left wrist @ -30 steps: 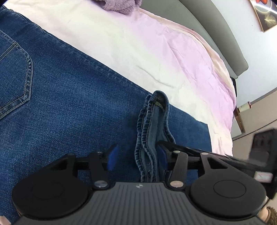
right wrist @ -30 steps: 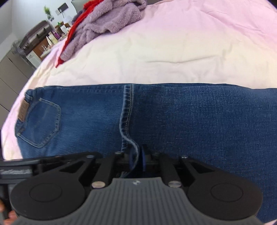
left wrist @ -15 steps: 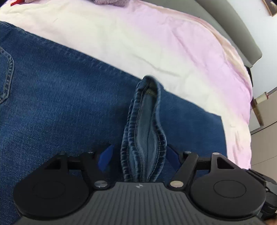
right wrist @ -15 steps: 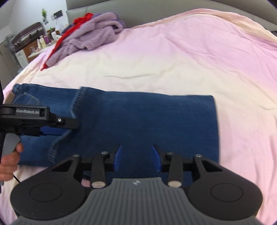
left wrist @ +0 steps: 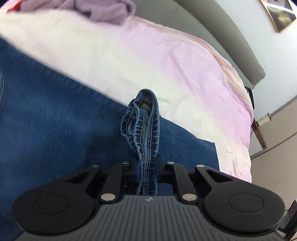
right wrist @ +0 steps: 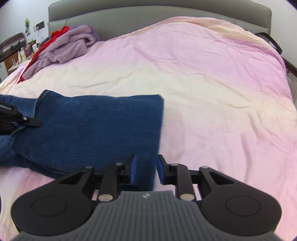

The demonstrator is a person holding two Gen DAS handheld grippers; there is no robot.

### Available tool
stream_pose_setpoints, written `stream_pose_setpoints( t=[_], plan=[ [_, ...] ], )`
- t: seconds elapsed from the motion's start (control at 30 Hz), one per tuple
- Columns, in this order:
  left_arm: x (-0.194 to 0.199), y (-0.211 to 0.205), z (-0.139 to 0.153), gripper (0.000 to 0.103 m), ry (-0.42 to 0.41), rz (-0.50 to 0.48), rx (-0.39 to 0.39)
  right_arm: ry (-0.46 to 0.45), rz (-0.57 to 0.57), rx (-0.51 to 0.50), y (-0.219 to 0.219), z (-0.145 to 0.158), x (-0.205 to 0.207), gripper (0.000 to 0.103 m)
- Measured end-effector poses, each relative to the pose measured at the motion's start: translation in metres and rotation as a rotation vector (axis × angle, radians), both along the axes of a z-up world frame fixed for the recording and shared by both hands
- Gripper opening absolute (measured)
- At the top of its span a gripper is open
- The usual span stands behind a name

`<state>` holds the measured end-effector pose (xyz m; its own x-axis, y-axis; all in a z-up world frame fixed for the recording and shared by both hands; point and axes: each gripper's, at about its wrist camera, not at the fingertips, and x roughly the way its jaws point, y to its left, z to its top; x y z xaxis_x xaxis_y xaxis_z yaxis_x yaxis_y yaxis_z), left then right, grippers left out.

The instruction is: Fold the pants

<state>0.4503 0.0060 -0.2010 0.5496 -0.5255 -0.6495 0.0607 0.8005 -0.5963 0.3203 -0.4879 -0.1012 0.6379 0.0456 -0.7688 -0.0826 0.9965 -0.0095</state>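
Since a second ago, left tool point(left wrist: 147, 166) went from wide open around the bunched hem to clamped on it – jaws have just been closing, denim pinched between the pads. Right tool point(right wrist: 146, 168) swung off the crotch seam to the folded end of the jeans point(right wrist: 96, 126); its jaws have just been closing too, from a wider gap half a second back.

Now: hem point(left wrist: 143, 126) stands up out of the left tool in a stitched ridge, above the flat denim. Jeans lie folded on the bed point(right wrist: 213, 92), fold edge toward the right, waist end off to the left. Right tool hovers over the near right corner of the folded stack – blue pads point(right wrist: 133, 168) parted a little, not pressing any cloth, corner seen in the gap behind them. Left tool also shows at the left edge of the right view, on the hem. Purple fleece point(right wrist: 63, 48) with red cloth point(right wrist: 55, 35) heaped by the headboard point(right wrist: 157, 16), well apart from the jeans.
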Motion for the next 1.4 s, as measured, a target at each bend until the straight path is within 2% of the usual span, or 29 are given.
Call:
stream_pose_setpoints(
  t=[0.07,0.17,0.3,0.33,0.37,0.4,0.47,0.5,0.53,0.57,0.63,0.67,0.73,0.83,0.9,0.97,1.03,1.1,1.17,1.2,1.23,1.3,1.4],
  plan=[
    [0.006,0.0,0.001,0.016,0.017,-0.022,0.05,-0.018,-0.011,0.027,-0.006,0.006,0.001,0.012],
    [0.013,-0.006,-0.018,0.016,0.061,-0.053,0.116,-0.029,-0.008,0.097,-0.007,0.006,0.006,0.011],
    [0.014,0.001,-0.039,0.017,0.078,-0.055,0.062,-0.008,0.006,0.076,0.008,-0.013,-0.002,0.012],
    [0.014,0.002,-0.041,0.017,0.08,-0.059,0.062,-0.019,0.021,0.047,0.012,-0.015,-0.008,0.017],
    [0.015,0.002,-0.041,0.017,0.081,-0.063,0.069,-0.031,0.039,-0.001,0.018,-0.018,-0.018,0.029],
    [0.014,0.0,-0.042,0.018,0.08,-0.067,0.082,-0.039,0.06,-0.054,0.024,-0.022,-0.026,0.031],
    [0.012,-0.004,-0.038,0.02,0.077,-0.072,0.116,-0.038,0.098,-0.184,0.038,-0.032,-0.038,0.032],
    [0.011,-0.005,-0.031,0.028,0.08,-0.068,0.145,-0.032,0.106,-0.258,0.044,-0.041,-0.042,0.032],
    [0.011,-0.011,-0.027,0.032,0.08,-0.069,0.172,-0.031,0.109,-0.31,0.048,-0.049,-0.042,0.033],
    [0.01,-0.014,-0.024,0.033,0.078,-0.075,0.196,-0.03,0.114,-0.355,0.052,-0.057,-0.042,0.033],
    [0.003,-0.02,-0.015,0.045,0.068,-0.099,0.278,-0.036,0.135,-0.438,0.06,-0.072,-0.04,0.033],
    [-0.003,-0.023,-0.011,0.046,0.053,-0.117,0.319,-0.049,0.145,-0.468,0.063,-0.077,-0.04,0.033],
    [-0.015,-0.028,-0.005,0.047,0.025,-0.152,0.387,-0.09,0.163,-0.522,0.073,-0.08,-0.043,0.035],
    [-0.019,-0.038,-0.012,0.044,0.017,-0.168,0.448,-0.157,0.178,-0.605,0.09,-0.082,-0.046,0.042],
    [-0.016,-0.04,-0.022,0.042,0.051,-0.154,0.444,-0.183,0.209,-0.713,0.107,-0.09,-0.045,0.045],
    [-0.014,-0.04,-0.03,0.042,0.074,-0.136,0.435,-0.162,0.249,-0.857,0.118,-0.108,-0.041,0.048],
    [-0.017,-0.043,-0.034,0.042,0.059,-0.144,0.464,-0.18,0.281,-0.921,0.118,-0.117,-0.045,0.048],
    [-0.017,-0.049,-0.035,0.042,0.054,-0.149,0.487,-0.215,0.289,-0.982,0.113,-0.117,-0.05,0.04],
    [-0.015,-0.053,-0.035,0.042,0.065,-0.149,0.497,-0.245,0.327,-0.993,0.105,-0.114,-0.062,0.019],
    [-0.013,-0.054,-0.036,0.042,0.07,-0.147,0.5,-0.266,0.353,-1.005,0.104,-0.112,-0.07,0.014],
    [-0.011,-0.056,-0.036,0.042,0.072,-0.147,0.501,-0.293,0.379,-1.025,0.104,-0.11,-0.078,0.006],
    [-0.011,-0.057,-0.038,0.042,0.07,-0.15,0.503,-0.325,0.406,-1.035,0.1,-0.106,-0.089,0.002],
    [-0.012,-0.056,-0.039,0.042,0.067,-0.157,0.507,-0.282,0.392,-0.966,0.092,-0.098,-0.096,0.002]
  ],
)
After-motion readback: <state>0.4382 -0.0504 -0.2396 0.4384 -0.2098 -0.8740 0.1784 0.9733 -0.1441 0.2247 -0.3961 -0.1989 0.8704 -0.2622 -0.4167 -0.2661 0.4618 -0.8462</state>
